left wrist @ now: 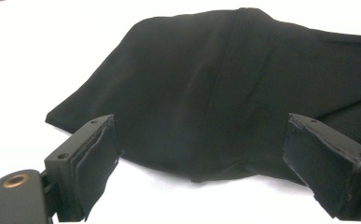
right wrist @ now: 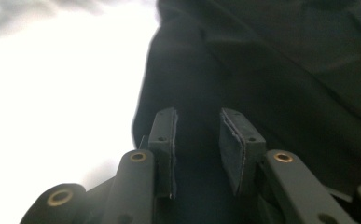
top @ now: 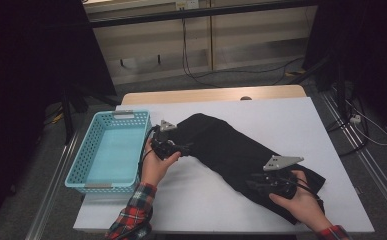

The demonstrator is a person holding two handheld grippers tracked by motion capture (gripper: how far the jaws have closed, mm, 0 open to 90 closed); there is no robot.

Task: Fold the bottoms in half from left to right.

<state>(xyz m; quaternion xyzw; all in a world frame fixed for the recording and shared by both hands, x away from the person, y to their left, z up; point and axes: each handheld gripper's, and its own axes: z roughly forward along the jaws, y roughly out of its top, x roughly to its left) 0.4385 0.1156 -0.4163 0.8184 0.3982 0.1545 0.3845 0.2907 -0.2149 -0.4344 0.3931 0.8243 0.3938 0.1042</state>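
Nearest the lens in the left gripper view: left tongs (left wrist: 201,163) spread wide, pads (left wrist: 96,163) bare, nothing pinched, aimed at the near hem of the black garment (left wrist: 243,88). In the right gripper view, right tongs (right wrist: 197,149) partly parted with a narrow gap, hovering over dark cloth, no fold visibly clamped between the pads.

From the high view: left tongs (top: 183,148) at the garment's upper-left end, beside the blue basket (top: 81,172); right tongs (top: 256,181) at the lower-right end, close to the front of the bench (top: 281,115). Black garment (top: 231,150) lay flat and slantwise across the white bench top, from near the basket's far corner down toward the right front corner.

Judged by the drape and soft creases: light, limp, not slippery, nothing fragile; likely to sag and trail if lifted from one point. Best taken at a hem or corner at each end, a pinch of doubled edge rather than the flat middle, where the pads would only slide over the surface.

Right end of the cloth sat close to the bench's front edge, so little margin there against slipping off. Plenty of bare bench behind and to the right of the garment, and in front of its middle. Basket close on the left, open-topped, just beside the left hand (top: 156,165).
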